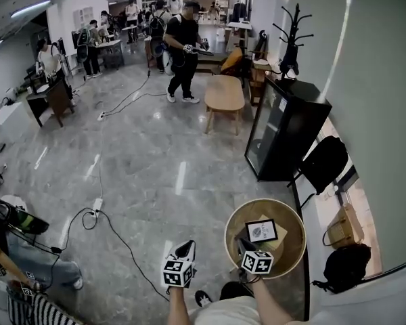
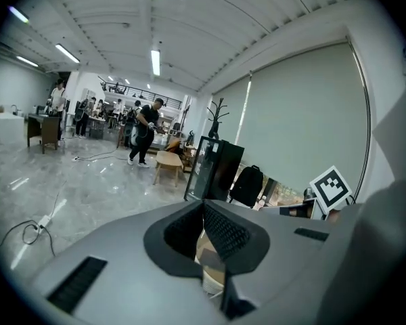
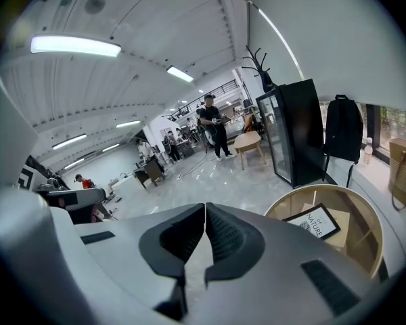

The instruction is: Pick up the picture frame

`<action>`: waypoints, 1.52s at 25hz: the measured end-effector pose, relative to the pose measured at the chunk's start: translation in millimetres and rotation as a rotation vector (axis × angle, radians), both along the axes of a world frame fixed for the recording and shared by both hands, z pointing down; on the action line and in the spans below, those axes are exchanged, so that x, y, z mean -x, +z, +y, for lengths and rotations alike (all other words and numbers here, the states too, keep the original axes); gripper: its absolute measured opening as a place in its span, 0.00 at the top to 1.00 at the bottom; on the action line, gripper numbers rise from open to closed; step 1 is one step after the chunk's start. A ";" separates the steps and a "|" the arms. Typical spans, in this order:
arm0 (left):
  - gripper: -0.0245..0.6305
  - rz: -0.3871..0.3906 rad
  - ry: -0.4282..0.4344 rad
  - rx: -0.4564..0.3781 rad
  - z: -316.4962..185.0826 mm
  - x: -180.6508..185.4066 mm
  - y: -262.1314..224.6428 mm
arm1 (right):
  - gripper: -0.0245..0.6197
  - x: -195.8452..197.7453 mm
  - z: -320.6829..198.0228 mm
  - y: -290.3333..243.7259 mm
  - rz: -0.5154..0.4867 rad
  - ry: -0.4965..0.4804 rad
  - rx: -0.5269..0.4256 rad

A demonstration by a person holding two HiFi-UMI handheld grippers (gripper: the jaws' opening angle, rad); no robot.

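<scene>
Seemingly empty, the closed left gripper [image 1: 187, 248] and right gripper [image 1: 243, 243] point forward on outstretched forearms [image 1: 178, 305].

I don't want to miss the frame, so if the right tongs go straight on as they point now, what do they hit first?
Probably the grey floor, left of the round table. The shut right tongs point past the picture frame, which lies to their right. Depth is unclear.

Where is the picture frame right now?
The picture frame lies on the round table at the head view's lower right, just beyond the right gripper; the right gripper view shows it at right.
</scene>
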State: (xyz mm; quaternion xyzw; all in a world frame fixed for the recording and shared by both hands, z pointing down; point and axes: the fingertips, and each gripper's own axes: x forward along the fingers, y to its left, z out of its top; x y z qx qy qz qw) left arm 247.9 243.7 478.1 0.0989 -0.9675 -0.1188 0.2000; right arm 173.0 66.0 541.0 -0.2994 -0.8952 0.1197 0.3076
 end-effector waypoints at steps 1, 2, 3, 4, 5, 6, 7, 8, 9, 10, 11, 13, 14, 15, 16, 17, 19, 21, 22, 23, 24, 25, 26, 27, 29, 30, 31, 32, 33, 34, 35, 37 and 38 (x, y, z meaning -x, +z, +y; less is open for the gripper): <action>0.93 -0.004 -0.001 -0.010 6.1 -1.1 1.0 | 0.91 -0.1 6.5 1.4 0.001 -0.004 -0.006; 0.93 -0.005 -0.002 -0.019 10.7 -2.9 2.4 | 0.91 -1.2 11.5 2.9 0.003 -0.009 -0.014; 0.93 -0.005 -0.004 -0.028 14.7 -4.9 4.6 | 0.91 -2.7 15.8 4.6 0.004 -0.014 -0.022; 0.93 -0.005 -0.010 -0.040 19.4 -6.0 7.2 | 0.91 -3.3 20.1 6.3 0.003 -0.018 -0.027; 0.93 -0.005 -0.018 -0.050 24.8 -5.6 9.6 | 0.91 -2.4 24.7 7.8 0.002 -0.019 -0.030; 0.93 -0.003 -0.025 -0.056 30.6 -3.9 11.7 | 0.91 0.1 29.7 8.8 0.002 -0.019 -0.030; 0.93 0.000 -0.029 -0.057 36.0 -1.7 13.5 | 0.91 3.7 34.6 9.7 0.002 -0.020 -0.031; 0.93 0.004 -0.030 -0.055 40.7 0.3 15.1 | 0.91 7.9 38.8 10.7 0.004 -0.022 -0.034; 0.93 0.009 -0.032 -0.054 45.3 1.9 16.6 | 0.91 12.3 42.4 12.1 0.007 -0.022 -0.038; 0.93 0.014 -0.036 -0.054 51.0 3.3 17.9 | 0.91 17.2 46.3 13.4 0.011 -0.021 -0.040; 0.93 0.017 -0.044 -0.056 58.2 4.8 18.6 | 0.91 22.5 51.4 13.9 0.014 -0.017 -0.040; 0.93 0.018 -0.061 -0.061 76.6 9.4 17.8 | 0.91 33.7 67.3 12.5 0.015 -0.014 -0.033; 0.93 0.017 -0.068 -0.062 86.3 13.0 16.8 | 0.91 39.7 77.8 11.4 0.012 -0.020 -0.028; 0.93 0.016 -0.074 -0.066 95.2 17.6 15.8 | 0.91 46.0 88.7 10.5 0.010 -0.028 -0.023; 0.93 0.014 -0.078 -0.073 103.2 22.9 15.0 | 0.91 52.3 99.1 9.9 0.010 -0.036 -0.019; 0.93 0.012 -0.084 -0.081 110.6 29.1 14.9 | 0.91 58.8 108.5 10.0 0.011 -0.044 -0.017; 0.93 0.011 -0.096 -0.090 125.3 46.6 17.4 | 0.91 75.6 126.2 12.1 0.010 -0.058 -0.016; 0.93 0.011 -0.099 -0.086 138.8 70.3 20.8 | 0.91 98.1 141.6 15.3 0.007 -0.066 -0.018; 0.93 0.012 -0.096 -0.083 144.3 82.6 21.6 | 0.91 110.1 147.8 16.3 0.007 -0.065 -0.016; 0.93 0.013 -0.090 -0.080 148.5 94.6 21.8 | 0.91 122.3 152.6 16.3 0.008 -0.060 -0.013; 0.93 0.015 -0.080 -0.077 151.4 106.3 21.6 | 0.91 134.5 156.1 15.4 0.009 -0.053 -0.008; 0.93 0.019 -0.068 -0.073 153.5 117.8 21.1 | 0.91 146.2 158.8 14.1 0.009 -0.043 -0.004; 0.93 0.022 -0.054 -0.071 155.3 129.3 20.0 | 0.91 157.3 161.1 12.5 0.009 -0.034 -0.001; 0.93 0.024 -0.041 -0.071 157.2 140.6 18.3 | 0.91 167.4 163.7 11.1 0.008 -0.027 0.000; 0.93 0.026 -0.016 -0.072 162.1 163.1 13.6 | 0.91 186.4 170.1 9.2 0.008 -0.019 -0.002; 0.93 0.026 -0.002 -0.068 164.1 175.1 11.8 | 0.91 197.3 172.8 8.9 0.013 -0.009 0.003; 0.93 0.028 0.015 -0.063 165.2 187.3 10.8 | 0.91 209.1 175.0 9.2 0.025 0.005 0.020; 0.93 0.031 0.034 -0.058 165.4 199.4 10.7 | 0.91 221.1 176.7 9.8 0.042 0.021 0.050; 0.93 0.033 0.054 -0.056 164.9 211.1 11.2 | 0.91 232.6 178.2 10.0 0.058 0.037 0.083; 0.93 0.033 0.074 -0.055 164.3 222.2 11.5 | 0.91 243.3 179.6 9.6 0.067 0.049 0.110; 0.93 0.032 0.092 -0.053 163.9 232.9 11.4 | 0.91 252.9 181.2 8.6 0.069 0.055 0.125; 0.93 0.032 0.120 -0.043 165.1 254.9 10.7 | 0.91 270.5 184.8 7.1 0.065 0.059 0.135; 0.93 0.036 0.132 -0.036 165.7 267.0 10.9 | 0.91 280.1 185.9 6.9 0.064 0.064 0.143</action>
